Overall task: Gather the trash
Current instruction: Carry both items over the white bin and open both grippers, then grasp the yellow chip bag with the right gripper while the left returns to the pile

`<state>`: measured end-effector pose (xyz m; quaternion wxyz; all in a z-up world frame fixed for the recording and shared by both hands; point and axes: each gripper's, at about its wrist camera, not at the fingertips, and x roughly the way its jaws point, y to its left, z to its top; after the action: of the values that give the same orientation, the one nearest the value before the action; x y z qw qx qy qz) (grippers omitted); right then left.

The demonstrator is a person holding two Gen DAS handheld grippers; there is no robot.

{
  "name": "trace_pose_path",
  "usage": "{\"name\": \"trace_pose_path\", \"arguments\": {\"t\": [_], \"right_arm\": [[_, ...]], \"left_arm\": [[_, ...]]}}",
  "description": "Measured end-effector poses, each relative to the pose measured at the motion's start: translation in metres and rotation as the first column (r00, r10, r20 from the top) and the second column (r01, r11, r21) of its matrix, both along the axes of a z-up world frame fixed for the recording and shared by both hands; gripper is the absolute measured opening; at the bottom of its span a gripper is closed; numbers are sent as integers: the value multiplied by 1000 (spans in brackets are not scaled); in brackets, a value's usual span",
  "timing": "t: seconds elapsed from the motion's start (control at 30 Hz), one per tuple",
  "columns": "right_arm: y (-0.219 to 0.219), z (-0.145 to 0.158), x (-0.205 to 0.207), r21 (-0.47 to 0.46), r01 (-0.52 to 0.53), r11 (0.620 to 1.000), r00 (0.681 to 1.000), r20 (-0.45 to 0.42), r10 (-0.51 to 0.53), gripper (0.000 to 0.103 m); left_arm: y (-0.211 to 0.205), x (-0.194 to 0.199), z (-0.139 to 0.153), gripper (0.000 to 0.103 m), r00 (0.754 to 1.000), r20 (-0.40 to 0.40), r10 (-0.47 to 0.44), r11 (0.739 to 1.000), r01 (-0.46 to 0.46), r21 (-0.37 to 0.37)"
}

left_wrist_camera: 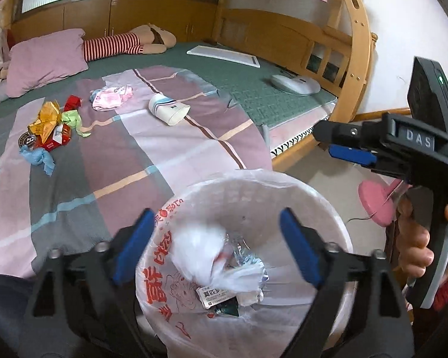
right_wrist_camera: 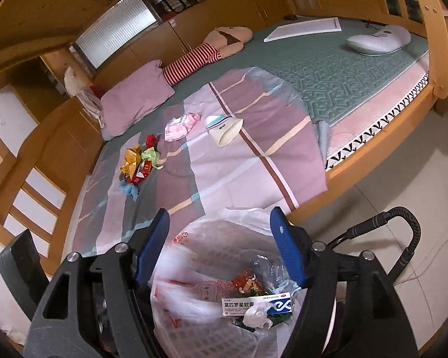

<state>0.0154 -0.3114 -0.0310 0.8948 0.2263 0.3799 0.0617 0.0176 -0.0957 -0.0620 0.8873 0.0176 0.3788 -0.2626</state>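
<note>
My left gripper (left_wrist_camera: 216,213) hangs open over the bag-lined white bin (left_wrist_camera: 328,197). A blurred white crumpled wad (left_wrist_camera: 200,250) lies loose below its fingers, inside the bin, with no pad touching it. My right gripper (right_wrist_camera: 220,211) is open above the same bin (right_wrist_camera: 188,340) with nothing between its pads; it also shows as the right gripper (left_wrist_camera: 325,141) beside the bin. A medicine box (right_wrist_camera: 255,302) and wrappers lie in the bin. On the bed sheet remain a paper cup (left_wrist_camera: 168,110), a pink wrapper (left_wrist_camera: 110,98), a pile of coloured wrappers (left_wrist_camera: 50,128) and a blue scrap (left_wrist_camera: 38,158).
A pink pillow (left_wrist_camera: 44,62) and a striped plush doll (left_wrist_camera: 119,44) lie at the head of the bed. A white board (left_wrist_camera: 224,55) and a white device (left_wrist_camera: 295,85) rest on the green mat. The wooden bed frame (right_wrist_camera: 373,167) edges the tiled floor; a black cable (right_wrist_camera: 403,223) arcs at right.
</note>
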Motion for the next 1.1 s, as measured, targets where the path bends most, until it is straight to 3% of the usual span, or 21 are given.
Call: {"name": "trace_pose_path", "arguments": {"t": [0.1,0.23,0.57,0.87,1.1], "right_arm": [[4,-2,1,10,-6,1000,1000,-7,6,69],[10,-3,3,-4,-19,1000,1000,-13,19,69],[24,-10,9,-17,-40,999,998,-40,40,69],[41,-20,19,-18,-70,997,996,-63,69,69],[55,-22,31,-32,-85,996,995,-61,83,70]], "left_arm": [[4,1,-1,93,999,9,40,999,-40,12],[22,5,0,95,994,-13,110,993,-111,-29],[55,16,0,96,966,-38,256,964,-258,-61],[83,21,4,96,928,9,373,927,-373,-51],[95,33,9,96,899,95,427,903,-429,-5]]}}
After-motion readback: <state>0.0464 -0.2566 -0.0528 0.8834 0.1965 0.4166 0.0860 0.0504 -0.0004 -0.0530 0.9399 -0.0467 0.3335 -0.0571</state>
